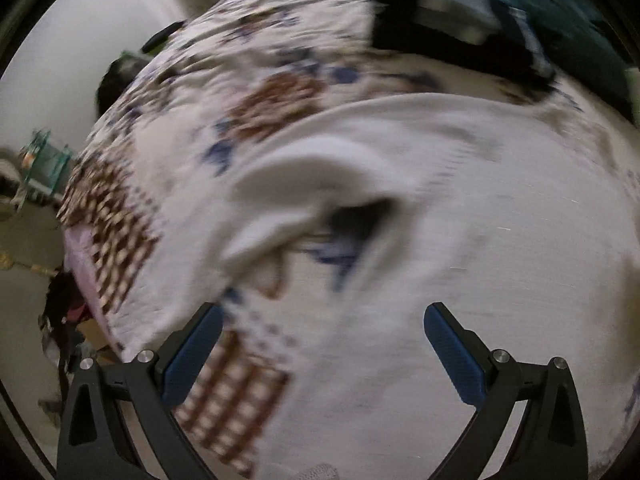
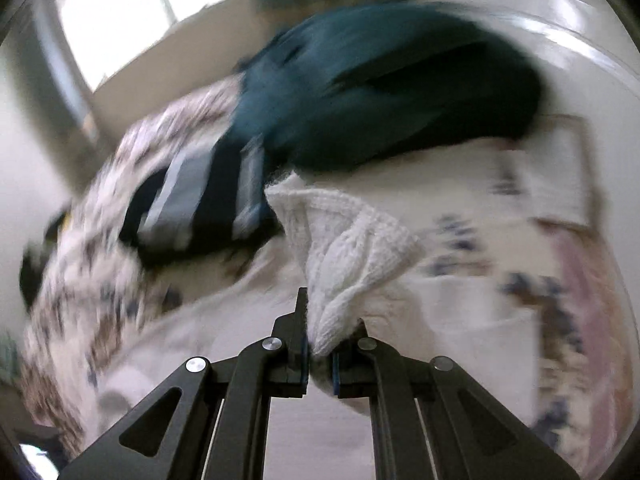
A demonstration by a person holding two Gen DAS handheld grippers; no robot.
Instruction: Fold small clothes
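A white garment [image 1: 460, 208] lies spread over the patterned bedspread [image 1: 248, 80], with one edge lifted into a fold near the middle of the left wrist view. My left gripper [image 1: 322, 320] is open and empty just above it, its blue pads [image 1: 192, 352] wide apart. My right gripper [image 2: 320, 344] is shut on a bunched corner of the white knit cloth [image 2: 352, 240], which rises from the jaws. Both views are motion-blurred.
A black, grey and white striped garment [image 2: 192, 200] and a dark teal garment [image 2: 380, 88] lie further back on the bed. The bed's left edge [image 1: 80, 248] drops to the floor with clutter [image 1: 60, 320]. A window [image 2: 132, 12] is behind.
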